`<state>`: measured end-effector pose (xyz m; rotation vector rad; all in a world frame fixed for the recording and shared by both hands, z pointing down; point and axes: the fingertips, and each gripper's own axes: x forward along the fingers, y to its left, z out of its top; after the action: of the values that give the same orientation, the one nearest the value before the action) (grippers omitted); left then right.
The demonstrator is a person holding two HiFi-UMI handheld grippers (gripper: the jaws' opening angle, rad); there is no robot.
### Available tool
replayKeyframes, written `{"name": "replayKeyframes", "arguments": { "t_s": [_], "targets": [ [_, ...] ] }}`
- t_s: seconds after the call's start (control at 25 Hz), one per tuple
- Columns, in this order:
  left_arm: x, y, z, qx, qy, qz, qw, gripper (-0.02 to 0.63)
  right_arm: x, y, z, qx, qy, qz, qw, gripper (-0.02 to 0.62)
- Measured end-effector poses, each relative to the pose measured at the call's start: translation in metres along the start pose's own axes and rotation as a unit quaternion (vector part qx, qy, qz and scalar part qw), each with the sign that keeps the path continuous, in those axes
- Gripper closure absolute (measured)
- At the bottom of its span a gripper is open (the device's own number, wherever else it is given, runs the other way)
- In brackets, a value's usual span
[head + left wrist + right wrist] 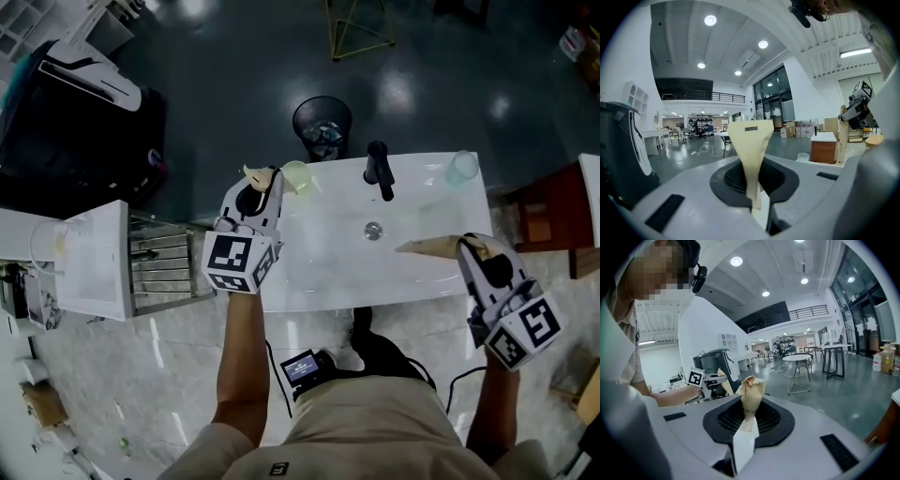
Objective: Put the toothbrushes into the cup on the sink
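Head view: the toothbrushes look paper-wrapped, so light and a bit crushable; grab low on the handle. The left gripper [270, 180] sits just beside the cup [295, 176] on the sink [328, 258].

Left gripper view: jaws almost closed, pinching the left toothbrush [750, 140], which pokes out past the fingers.

Right gripper view: the right gripper [744, 439] does the same, clamping the right toothbrush [751, 397], probably by its wrapper.

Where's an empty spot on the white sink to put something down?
The front strip of the sink, in front of the drain, is bare. So is the patch between the faucet and the clear cup. Crowded: the back left corner, with the green cup and left gripper.
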<state>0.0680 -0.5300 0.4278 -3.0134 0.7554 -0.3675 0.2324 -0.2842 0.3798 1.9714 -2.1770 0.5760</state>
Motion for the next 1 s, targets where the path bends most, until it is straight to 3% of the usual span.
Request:
{"name": "replayKeyframes", "arguments": {
  "t_s": [0.44,1.0],
  "targets": [
    [0.056,0.012,-0.056,0.003,0.030,0.008,0.9995,0.575,0.018,-0.023,-0.035,0.021,0.024,-0.002,0.999,0.554],
    [0.090,0.016,-0.112,0.013,0.067,0.025,0.9973,0.575,0.024,-0.041,-0.062,0.041,0.038,-0.006,0.998,0.554]
  ]
}}
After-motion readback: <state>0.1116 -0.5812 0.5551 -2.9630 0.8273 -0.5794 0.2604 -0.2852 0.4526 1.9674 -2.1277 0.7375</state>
